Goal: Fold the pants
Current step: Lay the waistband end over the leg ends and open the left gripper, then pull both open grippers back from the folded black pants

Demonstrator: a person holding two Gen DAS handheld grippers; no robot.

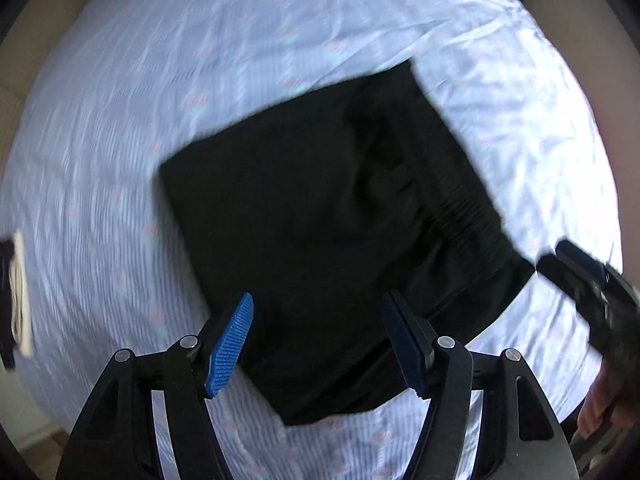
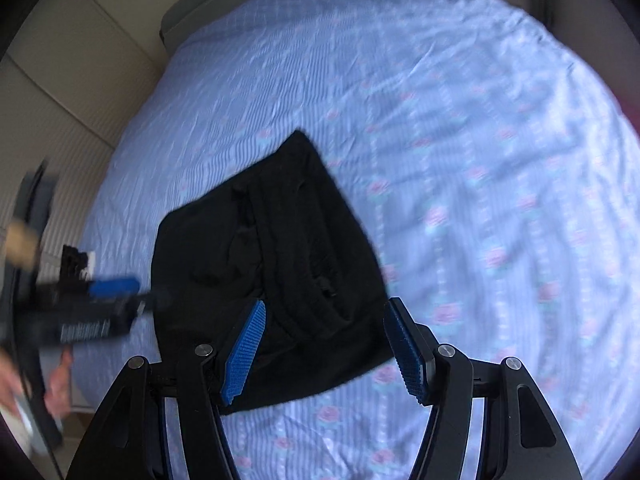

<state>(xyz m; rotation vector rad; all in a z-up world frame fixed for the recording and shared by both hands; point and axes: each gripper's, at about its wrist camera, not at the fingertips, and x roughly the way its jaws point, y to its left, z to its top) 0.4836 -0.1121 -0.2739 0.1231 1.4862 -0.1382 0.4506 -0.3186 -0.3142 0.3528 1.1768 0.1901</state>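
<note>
The black pants [image 1: 340, 220] lie folded into a compact, roughly square bundle on the bed, with the elastic waistband [image 1: 460, 204] on top toward the right. They also show in the right wrist view [image 2: 272, 272]. My left gripper [image 1: 320, 340] is open and empty, above the bundle's near edge. My right gripper [image 2: 324, 344] is open and empty, above the bundle's near right part. The right gripper shows at the right edge of the left wrist view [image 1: 584, 284], and the left gripper at the left of the right wrist view [image 2: 116, 292]. Both views are motion-blurred.
The bed is covered by a light blue striped sheet with small pink flowers [image 2: 460, 160]. A pale floor and a wall or cupboard [image 2: 72, 92] lie beyond the bed's left side. A dark and cream object [image 1: 16, 288] sits at the bed's left edge.
</note>
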